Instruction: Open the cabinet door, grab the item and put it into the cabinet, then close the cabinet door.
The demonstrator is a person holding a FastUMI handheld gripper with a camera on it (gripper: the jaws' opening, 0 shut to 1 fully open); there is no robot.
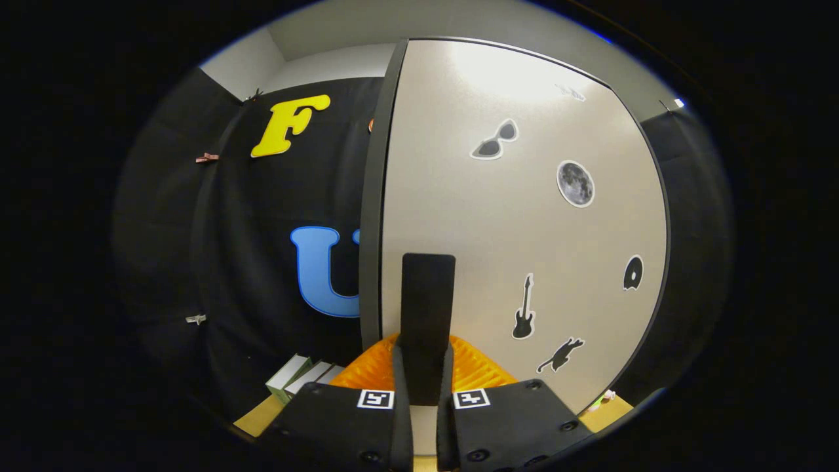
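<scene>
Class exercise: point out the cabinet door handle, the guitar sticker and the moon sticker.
cabinet door handle [428,308], gripper view, its flat front between the tool's fingers.
guitar sticker [523,321], gripper view, the guitar's body.
moon sticker [575,183], gripper view, the disc's middle.

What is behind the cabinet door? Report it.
The cabinet door hides the interior. Past its edge, boxes sit by the wall. The gripper is shut on the handle.

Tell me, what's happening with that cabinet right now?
A person's handheld claw has its two fingers clamped on the dark handle of the cabinet door, which carries stickers. The door's edge stands out against the black booth wall, so it seems to be swinging on its hinge. Small boxes lie on the table beside it.
</scene>
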